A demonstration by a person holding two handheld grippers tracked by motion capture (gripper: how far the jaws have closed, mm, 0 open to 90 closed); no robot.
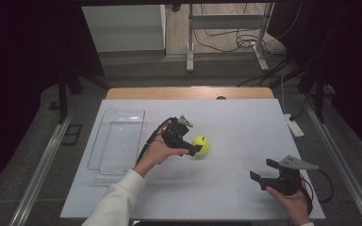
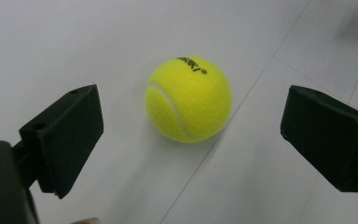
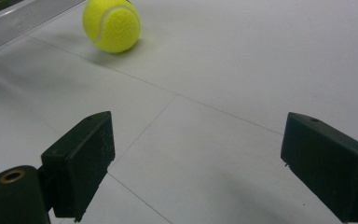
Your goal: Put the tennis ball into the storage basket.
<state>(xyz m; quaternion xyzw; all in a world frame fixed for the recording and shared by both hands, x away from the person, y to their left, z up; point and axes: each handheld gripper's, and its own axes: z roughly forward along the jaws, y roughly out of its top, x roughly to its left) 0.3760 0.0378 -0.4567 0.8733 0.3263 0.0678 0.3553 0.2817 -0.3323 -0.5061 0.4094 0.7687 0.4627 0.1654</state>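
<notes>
Straddling tennis ball [image 2: 188,99], left gripper [image 1: 192,147] held spread, likely for pickup toward clear tray [image 1: 118,141]; right gripper [image 1: 266,173] parked wide, empty.

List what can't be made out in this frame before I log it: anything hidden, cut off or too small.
- Tennis ball, high view: its near-left side sits behind the left gripper.
- Ball's printed brand, left gripper view: it curves over the top, only partly readable.
- Clear plastic tray, right gripper view: cut off by the top-left edge.
- Right gripper, high view: the hand covers its rear.
</notes>
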